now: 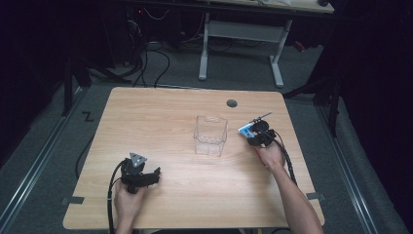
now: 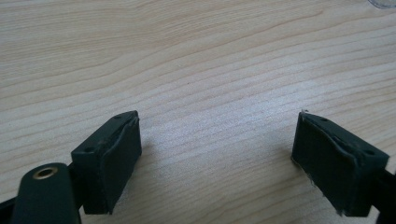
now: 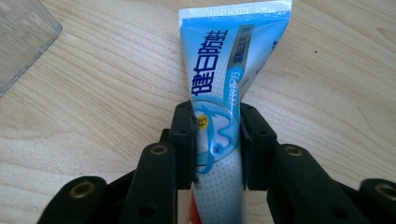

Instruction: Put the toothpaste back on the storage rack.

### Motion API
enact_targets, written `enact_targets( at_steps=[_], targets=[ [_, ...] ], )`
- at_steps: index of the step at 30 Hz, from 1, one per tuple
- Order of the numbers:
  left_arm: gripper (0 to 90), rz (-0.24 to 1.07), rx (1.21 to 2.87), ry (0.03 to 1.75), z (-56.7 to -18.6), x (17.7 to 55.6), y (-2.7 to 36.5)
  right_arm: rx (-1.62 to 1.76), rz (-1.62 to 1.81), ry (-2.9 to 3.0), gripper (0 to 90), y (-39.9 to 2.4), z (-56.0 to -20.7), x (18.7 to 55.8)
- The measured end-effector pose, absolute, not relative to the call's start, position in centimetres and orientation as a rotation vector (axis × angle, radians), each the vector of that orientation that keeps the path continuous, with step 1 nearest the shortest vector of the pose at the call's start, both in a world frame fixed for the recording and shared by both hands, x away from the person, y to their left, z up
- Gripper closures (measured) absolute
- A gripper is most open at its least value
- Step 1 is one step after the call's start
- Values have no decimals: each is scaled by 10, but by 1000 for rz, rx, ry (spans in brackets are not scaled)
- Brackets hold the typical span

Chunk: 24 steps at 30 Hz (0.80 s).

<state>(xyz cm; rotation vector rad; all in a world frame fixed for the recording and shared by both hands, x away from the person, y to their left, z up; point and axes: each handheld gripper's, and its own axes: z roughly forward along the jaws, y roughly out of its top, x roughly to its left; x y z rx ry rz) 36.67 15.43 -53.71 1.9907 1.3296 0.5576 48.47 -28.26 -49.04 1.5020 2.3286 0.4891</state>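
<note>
The toothpaste tube (image 3: 224, 93) lies on the table (image 1: 160, 112), just right of the clear container (image 1: 210, 135), clamped across its middle by the right gripper (image 3: 217, 140). Its operator should lift straight up and keep the tube level, clearing the container rim. The left gripper (image 2: 217, 154) rests with jaws apart, empty.

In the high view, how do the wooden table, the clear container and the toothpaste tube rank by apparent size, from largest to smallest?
1. Wooden table, by far the largest.
2. Clear container.
3. Toothpaste tube, smallest; the right tool hides part of it.
</note>
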Motion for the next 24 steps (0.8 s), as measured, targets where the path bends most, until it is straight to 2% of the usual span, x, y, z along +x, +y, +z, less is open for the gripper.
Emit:
enact_targets(
  at_steps=[24],
  targets=[
    [160, 558, 1990, 1330, -537, 367, 154, 1412, 837, 2358, 716, -286, -463, 455]
  ],
)
